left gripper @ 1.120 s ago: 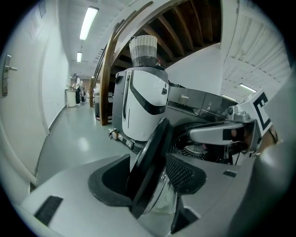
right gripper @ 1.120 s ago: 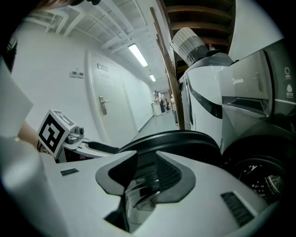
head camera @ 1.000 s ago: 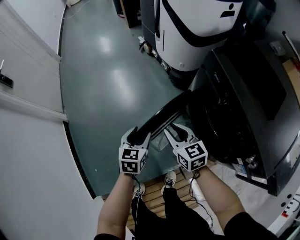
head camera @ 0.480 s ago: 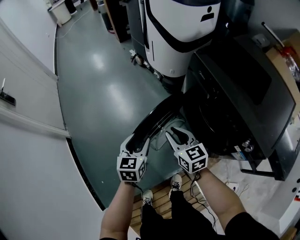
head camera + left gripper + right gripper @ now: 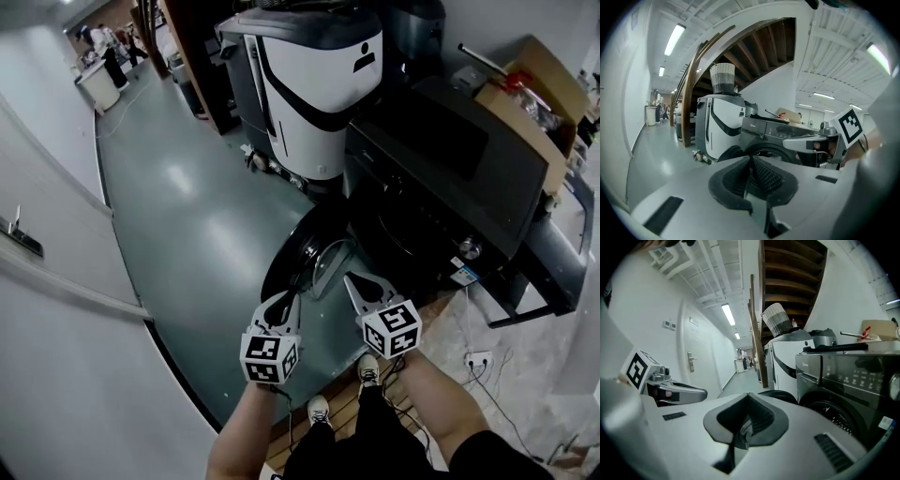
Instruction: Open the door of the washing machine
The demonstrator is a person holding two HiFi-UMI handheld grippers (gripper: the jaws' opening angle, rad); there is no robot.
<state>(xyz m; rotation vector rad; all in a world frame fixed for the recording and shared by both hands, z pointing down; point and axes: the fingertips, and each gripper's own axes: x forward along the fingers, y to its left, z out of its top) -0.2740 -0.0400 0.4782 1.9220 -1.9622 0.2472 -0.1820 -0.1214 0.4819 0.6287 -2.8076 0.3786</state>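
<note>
The dark front-loading washing machine stands at the right. Its round door hangs swung out to the left and the drum mouth is uncovered. My left gripper hovers just short of the door's near rim; its jaws have just been closing and now meet with nothing between them. My right gripper is beside it, below the drum mouth; its jaws have just been closing too, and they hold nothing. In the left gripper view the pads touch in front of the machine. The right gripper view shows the same.
A tall white-and-black machine stands left of the washer. A cardboard box sits on the washer's top. A floor socket with cables lies at the right. A white wall runs along the left. The person stands on wooden slats.
Both grippers have drawn back from the door's rim and risen. Their jaws, open before, have come together. The door stays swung open, and the head view has tilted up.
</note>
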